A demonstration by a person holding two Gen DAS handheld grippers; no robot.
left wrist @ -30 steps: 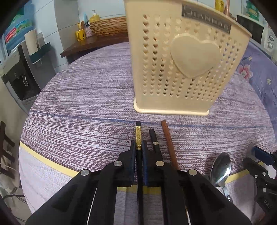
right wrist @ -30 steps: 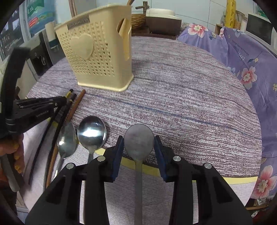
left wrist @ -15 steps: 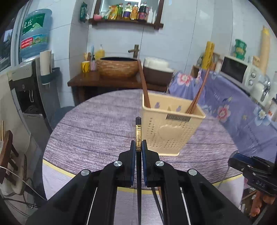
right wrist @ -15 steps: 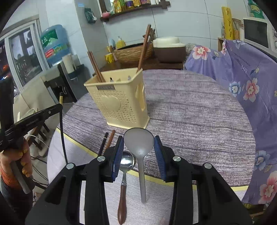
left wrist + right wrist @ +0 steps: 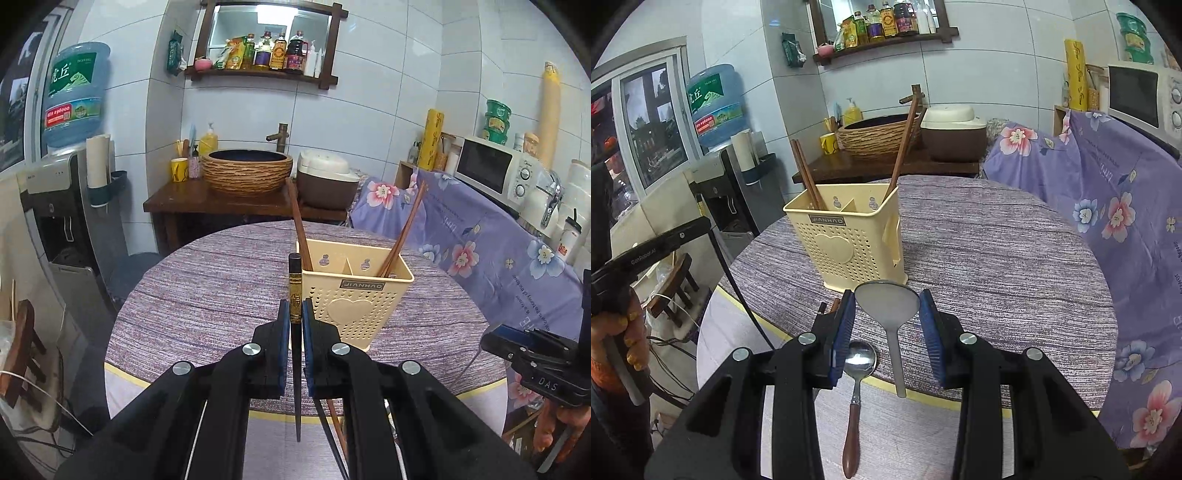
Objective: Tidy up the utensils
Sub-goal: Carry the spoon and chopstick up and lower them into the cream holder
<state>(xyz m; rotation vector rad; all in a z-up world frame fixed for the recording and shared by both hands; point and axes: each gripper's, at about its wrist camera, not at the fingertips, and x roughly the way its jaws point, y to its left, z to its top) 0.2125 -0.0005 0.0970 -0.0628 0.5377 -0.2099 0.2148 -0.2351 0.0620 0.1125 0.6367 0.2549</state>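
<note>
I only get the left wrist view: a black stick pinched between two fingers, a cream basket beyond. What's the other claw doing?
Observer: The right gripper clamps a grey spoon by the sides of its bowl, handle hanging down.
Visitor: Anything lying loose?
Observer: A metal spoon with a brown handle lies near the edge of the table, below that gripper.
Visitor: How does my stick look from there?
Observer: The black chopstick hangs from the left gripper, well to the left of the holder, not above it.
</note>
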